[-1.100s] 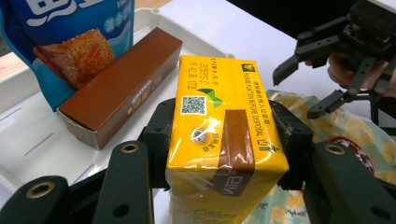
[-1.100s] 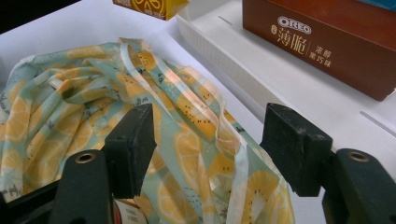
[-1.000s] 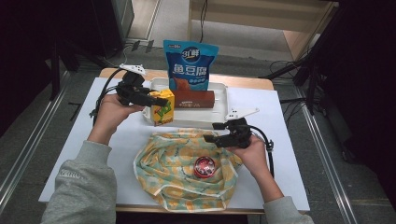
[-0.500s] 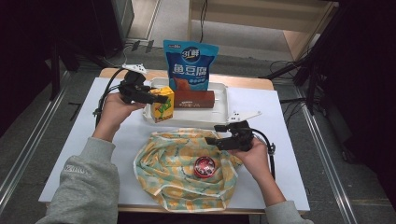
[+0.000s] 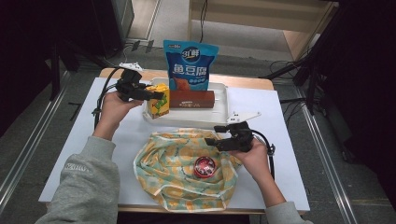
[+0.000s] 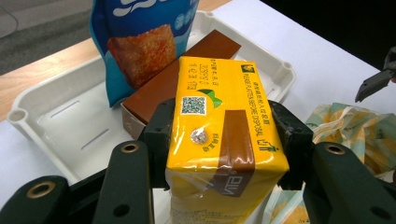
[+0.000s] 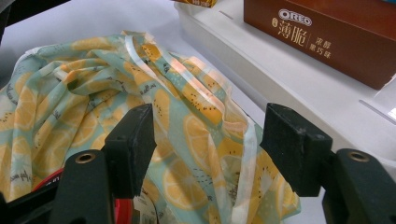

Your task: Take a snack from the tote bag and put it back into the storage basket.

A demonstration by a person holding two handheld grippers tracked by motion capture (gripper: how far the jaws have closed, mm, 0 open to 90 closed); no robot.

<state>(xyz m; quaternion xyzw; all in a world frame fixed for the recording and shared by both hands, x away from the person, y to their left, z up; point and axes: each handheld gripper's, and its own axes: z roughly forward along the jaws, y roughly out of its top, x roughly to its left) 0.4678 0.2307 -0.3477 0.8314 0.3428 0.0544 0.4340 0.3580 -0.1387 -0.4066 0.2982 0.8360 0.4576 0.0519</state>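
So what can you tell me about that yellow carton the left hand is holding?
The yellow carton is a small rectangular drink box of glossy printed card, with green fruit artwork, a QR code, a foil straw spot and a brown band on its top. It stands roughly upright at the left end of the white tray, beside the brown box. The left gripper is clamped on it, its black fingers pressing two opposite sides.

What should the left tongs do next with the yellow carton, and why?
Probably lift the yellow carton out of the white tray toward the fruit-print cloth. The left tongs already clamp its sides, and the right tongs hang open over the cloth.
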